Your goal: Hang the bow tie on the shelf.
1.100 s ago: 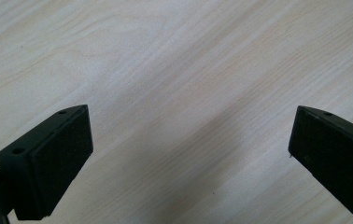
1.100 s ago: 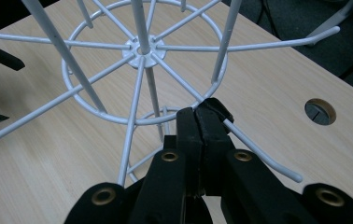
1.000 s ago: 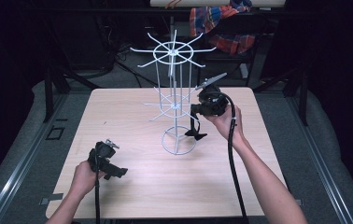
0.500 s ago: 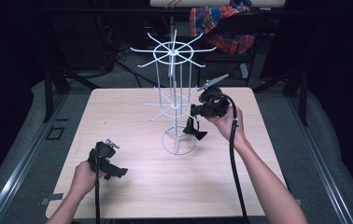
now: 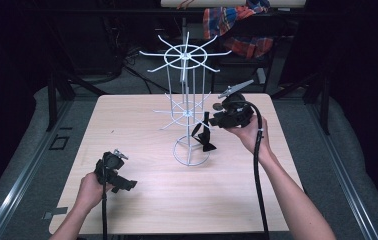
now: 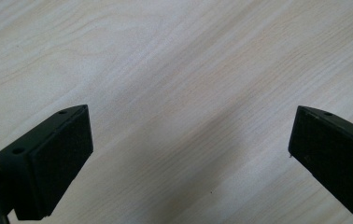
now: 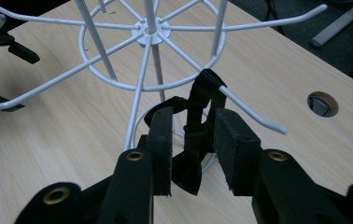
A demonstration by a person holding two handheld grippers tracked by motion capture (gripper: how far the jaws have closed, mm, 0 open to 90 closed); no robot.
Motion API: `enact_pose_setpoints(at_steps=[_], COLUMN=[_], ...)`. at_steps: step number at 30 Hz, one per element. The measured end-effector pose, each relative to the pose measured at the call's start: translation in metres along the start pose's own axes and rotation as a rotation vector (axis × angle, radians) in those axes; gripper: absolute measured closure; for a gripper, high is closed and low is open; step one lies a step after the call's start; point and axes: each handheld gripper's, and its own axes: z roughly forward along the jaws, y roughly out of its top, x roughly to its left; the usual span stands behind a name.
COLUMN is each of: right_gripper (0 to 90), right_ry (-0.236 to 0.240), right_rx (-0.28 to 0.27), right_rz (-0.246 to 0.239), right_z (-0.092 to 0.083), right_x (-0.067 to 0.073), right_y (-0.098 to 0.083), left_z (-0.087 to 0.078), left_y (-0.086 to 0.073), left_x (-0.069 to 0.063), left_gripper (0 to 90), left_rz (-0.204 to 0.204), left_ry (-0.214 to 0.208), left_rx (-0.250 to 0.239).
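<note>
A white wire rack [image 5: 187,100] stands mid-table, with spokes at two levels. A black bow tie on its strap [image 5: 204,137] hangs from the tip of a lower spoke [image 7: 240,102]. My right gripper [image 5: 210,125] reaches in from the right. Its jaws have just been opening, and the bow tie strap [image 7: 194,126] hangs loose between the pads [image 7: 233,140]. The right gripper [image 7: 195,142] is open. My left gripper [image 5: 126,184] rests low over the table's front left. It is open, with bare wood between its jaws [image 6: 188,154].
The pale wooden table [image 5: 142,125] has a round cable hole [image 7: 322,103] near its right side. Plaid cloth [image 5: 237,25] hangs behind the table, and dark floor surrounds it. From the right gripper view, the left gripper [image 7: 11,74] lies beyond the rack.
The right gripper's jaws have spread apart from the bow tie, which stays hanging on the rack's spoke. Both hands have stayed about where they were.
</note>
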Motion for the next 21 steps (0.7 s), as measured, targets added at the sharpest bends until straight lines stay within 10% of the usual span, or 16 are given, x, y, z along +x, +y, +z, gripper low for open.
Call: enact_pose_setpoints(at_steps=[21], right_gripper=[28.6], right_ry=[0.003], right_rx=[0.071], right_rz=[0.029], right_z=[-0.037], right_x=[-0.011], right_y=[-0.05], left_z=[0.002], left_y=[0.001], left_x=[-0.001], left_gripper=[0.0], left_rz=[-0.001], left_ry=[0.002], left_rx=[0.006])
